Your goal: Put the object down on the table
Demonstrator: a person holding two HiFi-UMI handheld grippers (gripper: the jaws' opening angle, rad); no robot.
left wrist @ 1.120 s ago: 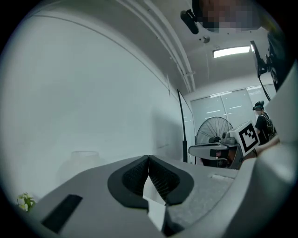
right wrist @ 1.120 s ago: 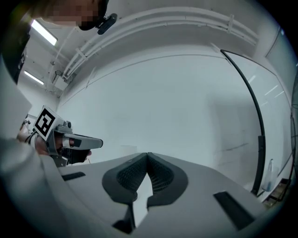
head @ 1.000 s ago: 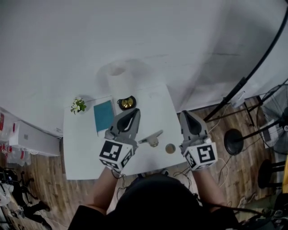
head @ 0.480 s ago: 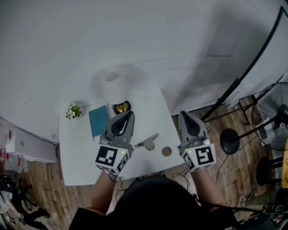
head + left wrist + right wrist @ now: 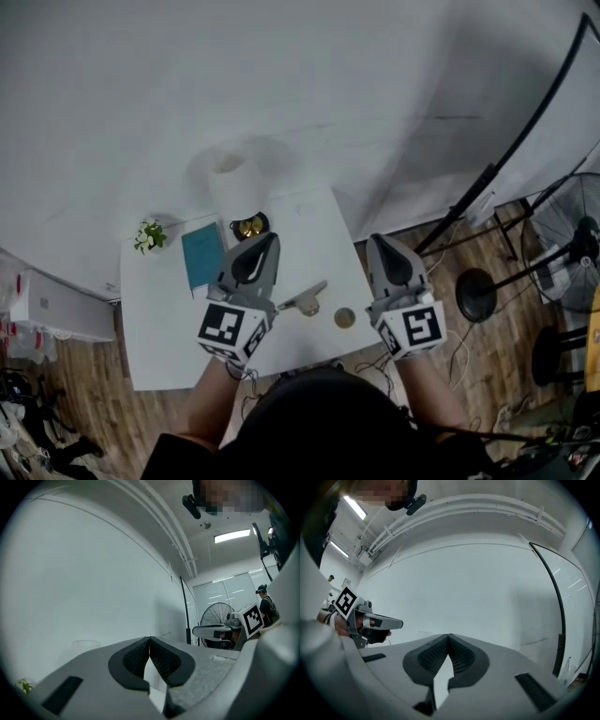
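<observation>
The left tongs [image 5: 269, 239] and right tongs [image 5: 382, 241], both closed and empty, hover level over the table's [image 5: 159, 309] near edge, evidently with nothing to release.

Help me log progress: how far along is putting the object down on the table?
Done, it seems: a silver tool and a disc lie on the table; which was set down I cannot tell. In hand: nothing; the left gripper and the right gripper are both shut and empty. Left: nothing that shows.
</observation>
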